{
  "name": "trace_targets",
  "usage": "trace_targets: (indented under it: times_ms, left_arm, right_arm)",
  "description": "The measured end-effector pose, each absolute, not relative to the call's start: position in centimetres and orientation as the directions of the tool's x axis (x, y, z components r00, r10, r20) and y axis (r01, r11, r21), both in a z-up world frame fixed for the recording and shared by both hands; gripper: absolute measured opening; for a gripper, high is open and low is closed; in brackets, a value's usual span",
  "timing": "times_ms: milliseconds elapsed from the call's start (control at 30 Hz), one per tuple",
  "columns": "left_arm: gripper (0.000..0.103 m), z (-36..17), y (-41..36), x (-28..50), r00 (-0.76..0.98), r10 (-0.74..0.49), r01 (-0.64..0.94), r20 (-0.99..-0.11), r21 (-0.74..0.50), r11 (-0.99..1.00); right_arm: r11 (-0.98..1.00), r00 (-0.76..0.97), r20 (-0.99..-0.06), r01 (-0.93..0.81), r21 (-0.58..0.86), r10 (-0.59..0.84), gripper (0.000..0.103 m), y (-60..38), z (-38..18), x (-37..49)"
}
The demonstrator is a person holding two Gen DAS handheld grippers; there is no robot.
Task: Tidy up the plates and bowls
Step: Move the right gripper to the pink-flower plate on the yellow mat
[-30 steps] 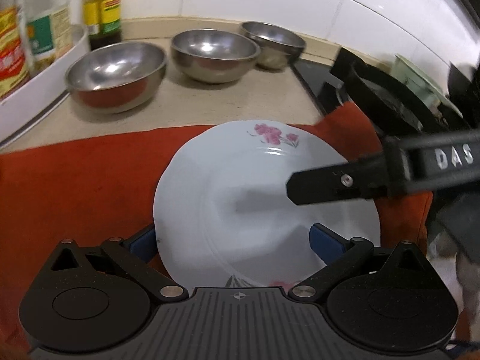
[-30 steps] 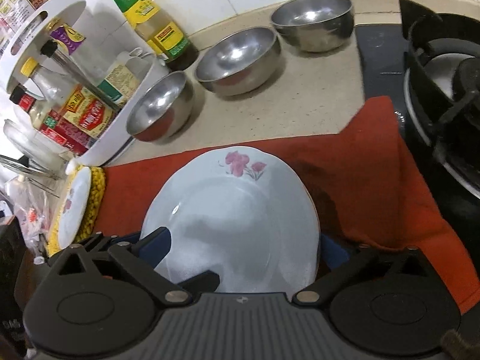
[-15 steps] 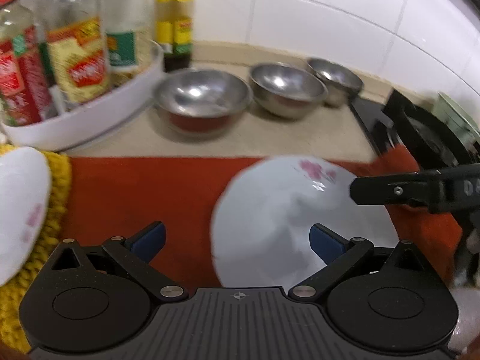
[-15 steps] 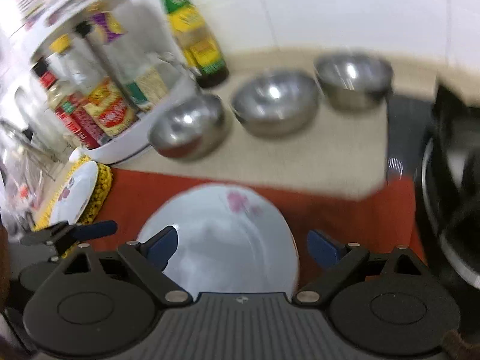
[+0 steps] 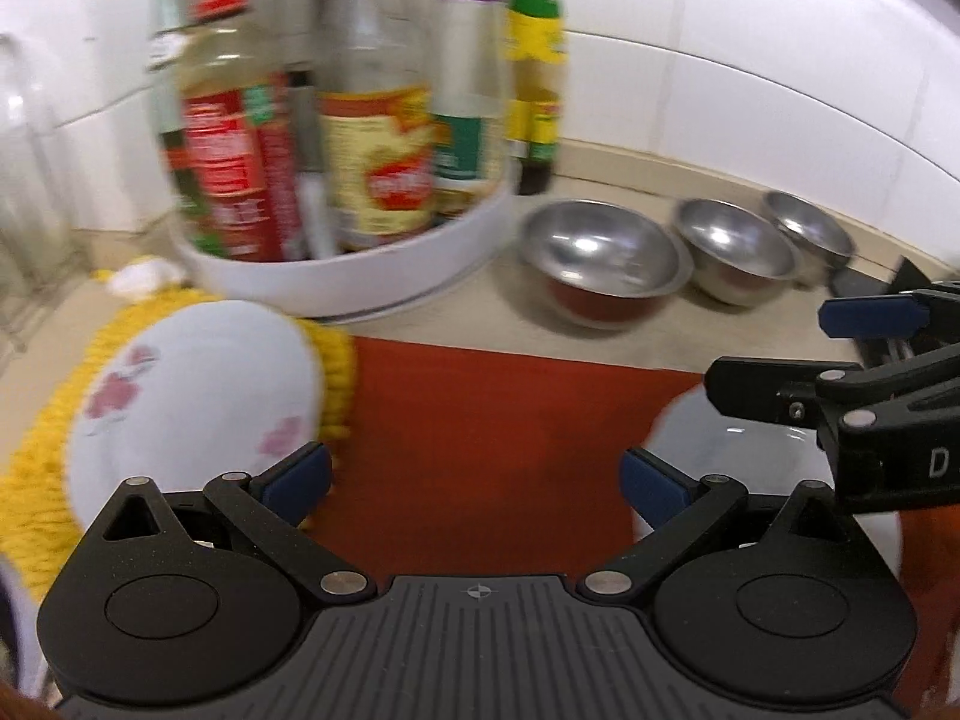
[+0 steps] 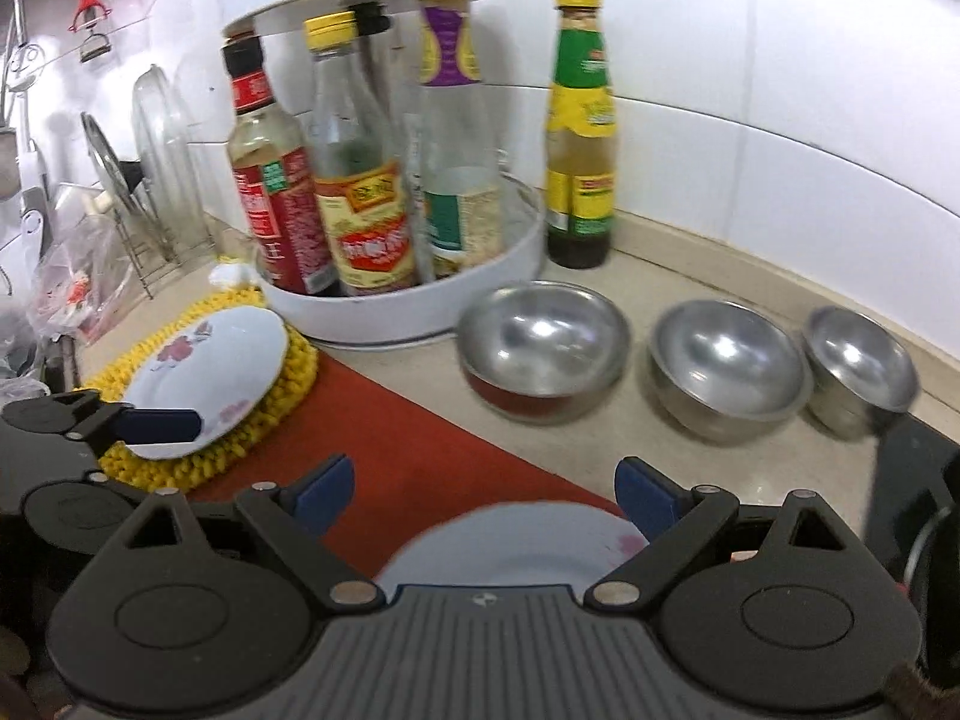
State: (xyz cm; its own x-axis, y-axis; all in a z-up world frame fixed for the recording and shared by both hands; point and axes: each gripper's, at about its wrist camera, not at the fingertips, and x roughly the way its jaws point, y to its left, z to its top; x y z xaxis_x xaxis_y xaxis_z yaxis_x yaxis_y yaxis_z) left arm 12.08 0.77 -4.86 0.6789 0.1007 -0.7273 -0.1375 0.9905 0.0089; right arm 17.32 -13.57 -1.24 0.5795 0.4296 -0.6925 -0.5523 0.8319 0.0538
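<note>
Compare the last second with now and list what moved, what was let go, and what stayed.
Both grippers pulled back from the large plate on the red cloth. The left gripper swung left toward the small plate on the yellow mat; the right gripper lifted up. Both are open and empty. The large plate, the three steel bowls and the bottle rack stayed put.

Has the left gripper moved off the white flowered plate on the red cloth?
Yes. The left gripper swung left toward the yellow mat; the plate now sits right.
</note>
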Motion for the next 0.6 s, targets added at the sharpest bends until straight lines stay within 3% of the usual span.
trace_targets:
  times_ms: [600]
  left_arm:
    - [0.103,-3.1,10.5,9.8,0.638,0.368,-0.391,-0.677,0.127,0.911]
  right_arm:
    - [0.712,0.5,-0.681,-0.701,0.046,0.536,0.091,-0.8,-1.2,18.1]
